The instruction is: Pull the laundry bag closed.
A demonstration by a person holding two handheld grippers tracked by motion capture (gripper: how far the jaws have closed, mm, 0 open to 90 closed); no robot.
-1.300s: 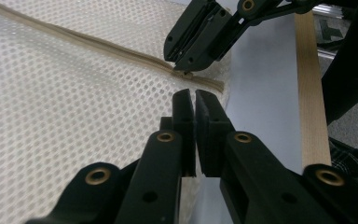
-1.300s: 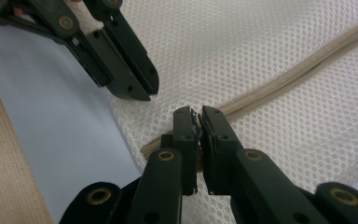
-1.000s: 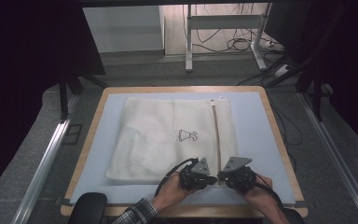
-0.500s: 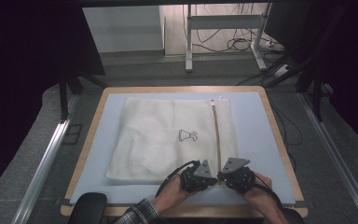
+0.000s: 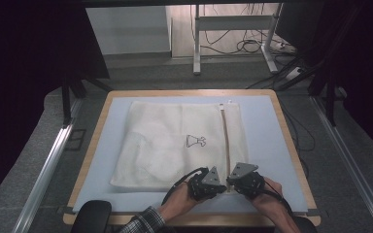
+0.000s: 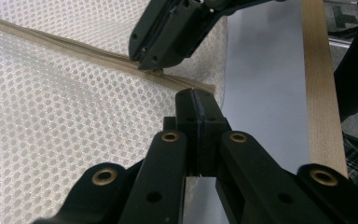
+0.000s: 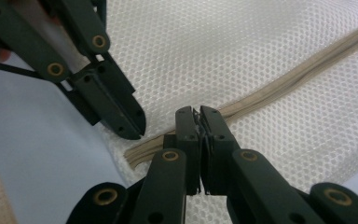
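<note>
Both grippers, left gripper [image 5: 218,187] and right gripper [image 5: 230,183], pinch closed at the zipper [image 7: 261,100] end of the light, floppy mesh bag [image 5: 175,145], the right apparently on the pull, best gripped there.

Black two-jaw left gripper [image 5: 217,185] and right gripper [image 5: 234,180], brass rivets, grey three-cornered plates, black cables, plaid sleeve [image 5: 143,222]

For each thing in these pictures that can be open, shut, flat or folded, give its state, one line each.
Mesh bag: lying flat on the mat.
Zipper: looks closed along its visible length.
Left gripper: jaws shut, at the bag's near edge.
Right gripper: jaws shut on the zipper's end; pull tab hidden.
</note>
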